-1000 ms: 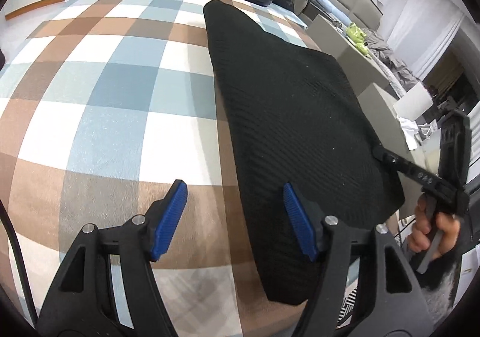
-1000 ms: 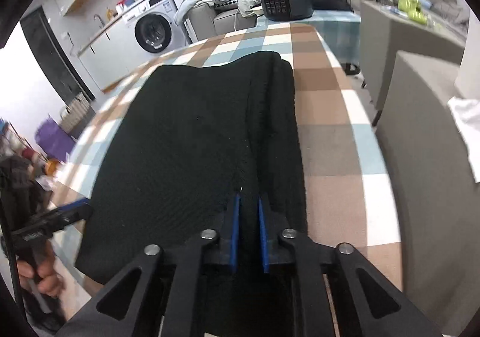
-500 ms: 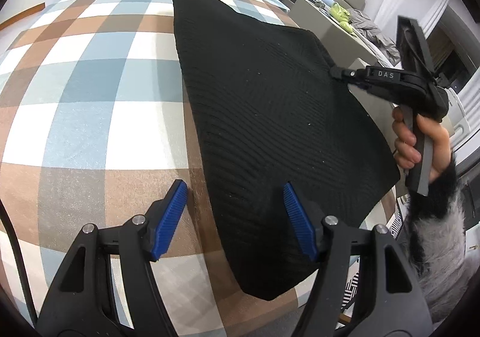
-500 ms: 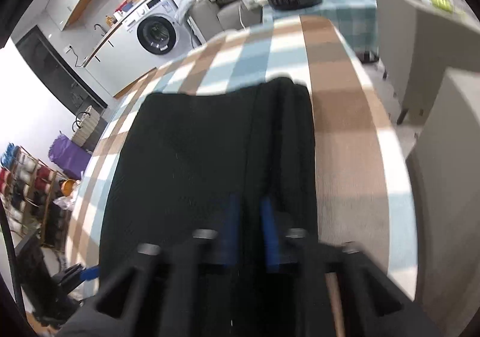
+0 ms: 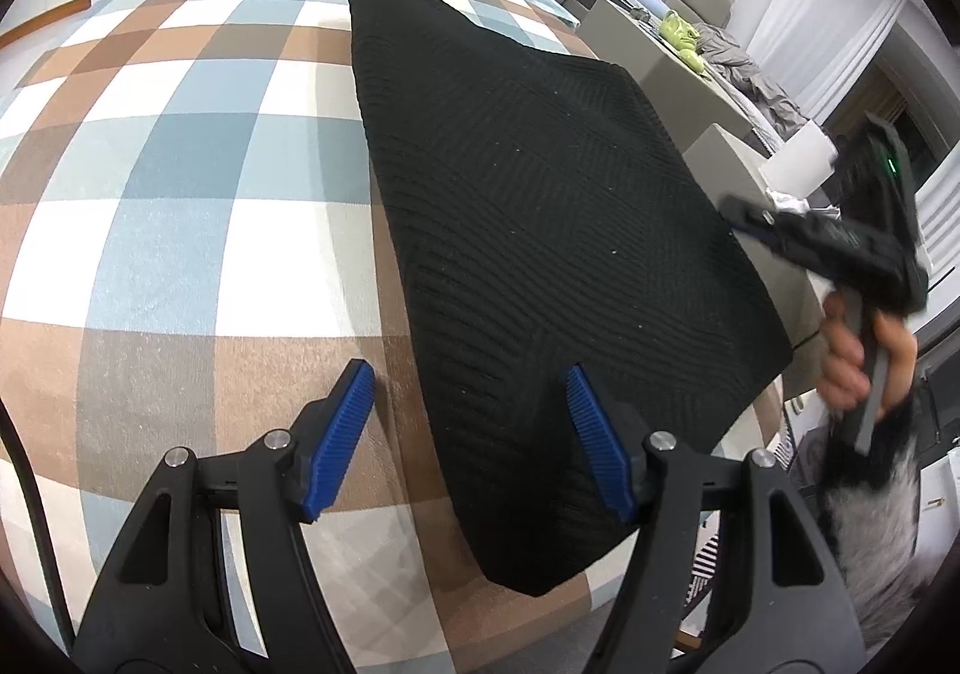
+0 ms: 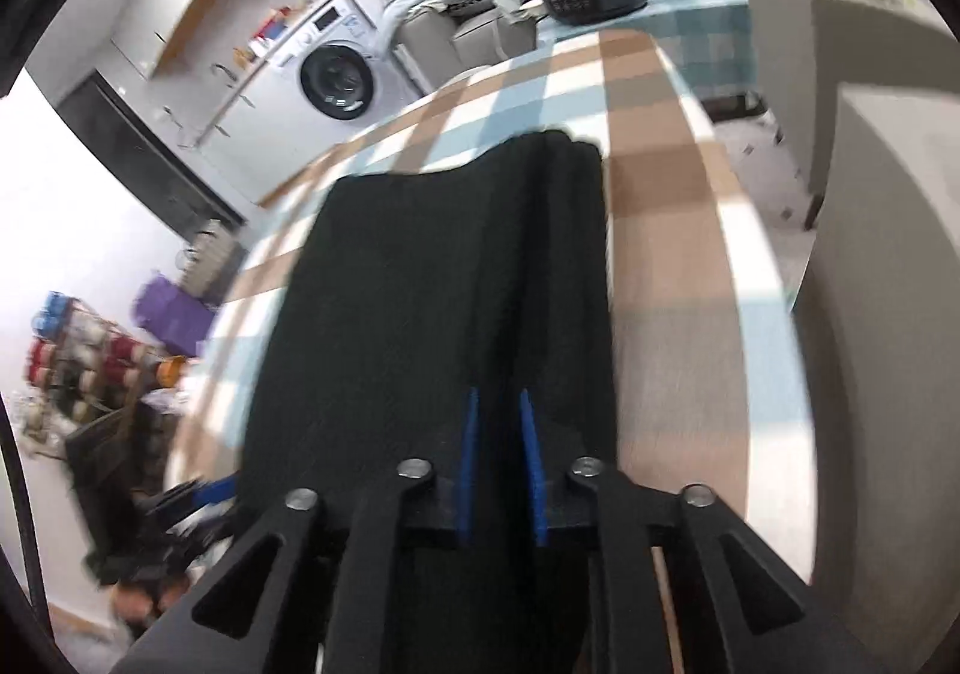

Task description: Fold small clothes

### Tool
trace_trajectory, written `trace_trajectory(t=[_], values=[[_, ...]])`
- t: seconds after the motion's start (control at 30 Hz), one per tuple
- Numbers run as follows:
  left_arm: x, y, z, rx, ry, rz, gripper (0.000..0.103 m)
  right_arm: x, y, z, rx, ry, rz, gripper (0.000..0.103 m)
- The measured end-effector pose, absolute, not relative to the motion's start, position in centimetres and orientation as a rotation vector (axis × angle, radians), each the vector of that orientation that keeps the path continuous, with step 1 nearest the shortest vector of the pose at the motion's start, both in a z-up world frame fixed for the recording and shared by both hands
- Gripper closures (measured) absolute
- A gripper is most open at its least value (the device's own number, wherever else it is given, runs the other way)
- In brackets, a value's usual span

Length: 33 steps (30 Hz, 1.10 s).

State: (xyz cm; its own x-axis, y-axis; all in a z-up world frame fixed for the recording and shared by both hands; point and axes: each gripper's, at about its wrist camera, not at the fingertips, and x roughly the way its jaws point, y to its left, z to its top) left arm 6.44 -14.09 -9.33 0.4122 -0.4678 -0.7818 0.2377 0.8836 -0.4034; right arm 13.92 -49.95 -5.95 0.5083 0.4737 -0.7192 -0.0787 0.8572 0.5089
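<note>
Black ribbed knit garment [image 5: 540, 230] lies flat on checked cloth, folded into long tapering shape. Near end sits between left tongs' [image 5: 471, 437] spread jaws, beneath them. In right view, garment [image 6: 420, 284] stretches ahead of right tongs [image 6: 498, 464]; raised fold runs between its opening jaws.
</note>
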Motion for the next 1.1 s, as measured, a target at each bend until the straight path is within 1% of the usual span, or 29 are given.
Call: trace_trajectory(t=[0.03,0.17,0.27,0.3,0.33,0.37,0.47,0.5,0.63,0.77,0.8,0.87,0.9,0.97,1.0,1.07,1.1], values=[[6.7,-14.1,-9.4,-0.245,1.058,-0.452,0.039,13.2,-49.8,-5.8,0.445,0.984,0.351,0.079],[6.6,-14.5,-9.5,-0.228,1.061,-0.464,0.039,11.4,-48.3,-5.5,0.391,0.982,0.369,0.077],[6.5,-14.5,-9.6,-0.227,1.061,-0.467,0.039,11.2,-47.2,-6.5,0.298,1.018,0.315,0.077],[6.4,-14.5,-9.6,-0.226,1.060,-0.466,0.039,11.3,-47.1,-7.0,0.287,1.037,0.299,0.079],[6.3,-14.5,-9.5,-0.224,1.060,-0.467,0.039,11.4,-46.9,-7.2,0.282,1.029,0.300,0.089],[6.2,-14.5,-9.5,-0.225,1.060,-0.471,0.039,11.1,-46.6,-7.0,0.270,1.009,0.315,0.093],[6.1,-14.3,-9.4,-0.224,1.063,-0.473,0.039,9.5,-45.8,-5.0,0.211,0.892,0.341,0.095],[6.1,-14.3,-9.4,-0.227,1.062,-0.479,0.039,9.3,-45.9,-4.7,0.198,0.881,0.316,0.095],[6.4,-14.4,-9.6,-0.233,1.065,-0.488,0.039,10.0,-46.1,-7.0,0.150,1.006,0.236,0.094],[6.8,-14.7,-9.6,-0.225,1.062,-0.492,0.039,9.0,-46.4,-6.1,0.174,0.945,0.255,0.086],[6.9,-14.8,-9.6,-0.227,1.062,-0.496,0.039,8.9,-46.7,-6.0,0.180,0.940,0.237,0.081],[7.2,-14.9,-9.6,-0.243,1.063,-0.511,0.039,9.0,-47.8,-6.5,0.220,0.960,0.193,0.063],[7.3,-14.9,-9.7,-0.248,1.063,-0.513,0.040,9.1,-48.3,-7.0,0.246,0.974,0.172,0.061],[7.6,-15.0,-9.7,-0.247,1.057,-0.509,0.054,9.2,-48.8,-7.8,0.305,0.999,0.183,0.060],[7.8,-14.9,-9.7,-0.249,1.052,-0.502,0.058,9.2,-49.0,-8.3,0.340,1.003,0.191,0.060],[8.2,-14.4,-10.1,-0.275,1.047,-0.487,0.078,9.2,-48.9,-8.5,0.362,1.004,0.203,0.060],[8.4,-14.2,-10.2,-0.282,1.044,-0.488,0.079,9.2,-48.6,-8.6,0.363,1.007,0.209,0.061]])
